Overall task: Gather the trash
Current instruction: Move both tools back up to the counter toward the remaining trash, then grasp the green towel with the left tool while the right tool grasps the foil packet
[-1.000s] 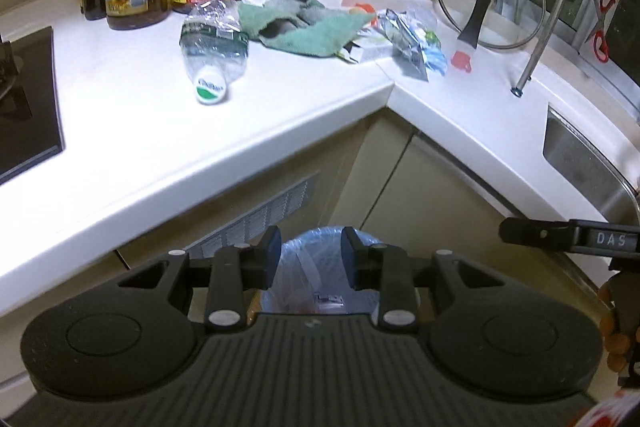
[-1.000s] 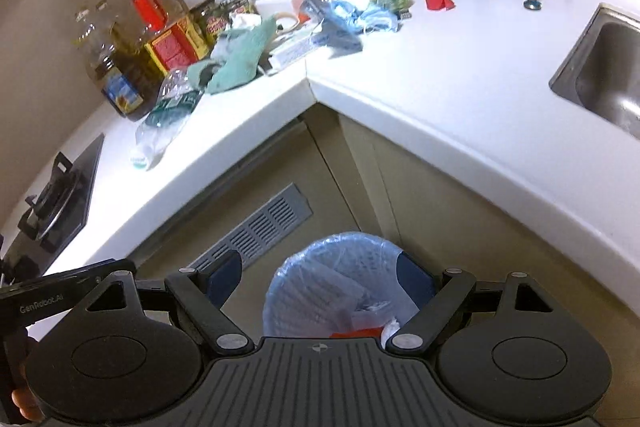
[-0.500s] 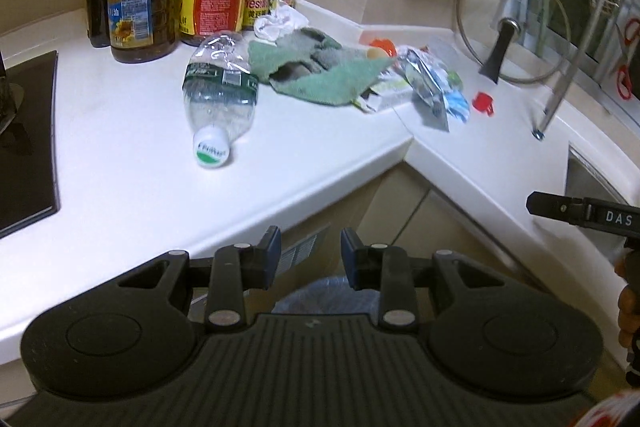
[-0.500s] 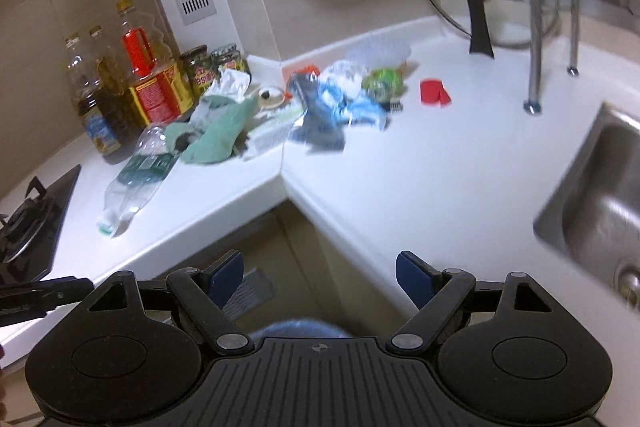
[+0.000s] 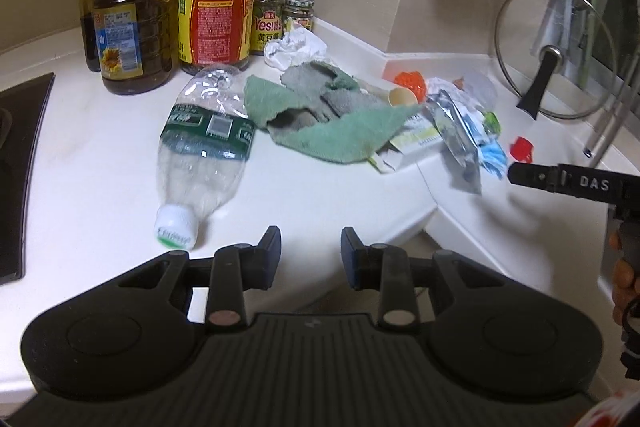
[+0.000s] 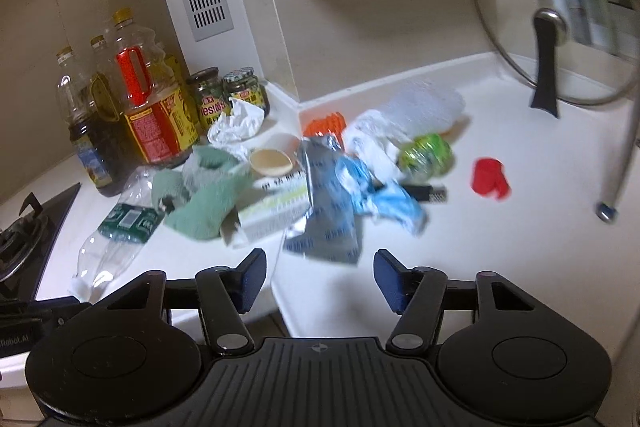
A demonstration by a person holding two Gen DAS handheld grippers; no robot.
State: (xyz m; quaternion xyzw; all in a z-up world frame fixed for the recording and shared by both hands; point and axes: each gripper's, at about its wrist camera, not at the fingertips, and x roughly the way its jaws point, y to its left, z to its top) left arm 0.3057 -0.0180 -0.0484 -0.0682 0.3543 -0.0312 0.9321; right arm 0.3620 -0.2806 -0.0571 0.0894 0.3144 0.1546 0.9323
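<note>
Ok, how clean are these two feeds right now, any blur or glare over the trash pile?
Left wrist view: mostly sharp; the plastic bottle and green cloth read clearly, the silver wrapper is slightly smeared. Right wrist view: motion blur across the pile, worst on the green ball and red cap; white counter glares near the edge. Both views bend straight lines, fisheye.

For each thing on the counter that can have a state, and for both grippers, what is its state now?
Water bottle: lying on its side, capped, empty.
Green cloth: crumpled, partly over the carton.
Carton: lying flat, end flap open.
Silver wrapper: torn open, flattened.
Glass lid: standing on edge.
Left gripper: open, empty.
Right gripper: open, empty, jaws just narrowed.
</note>
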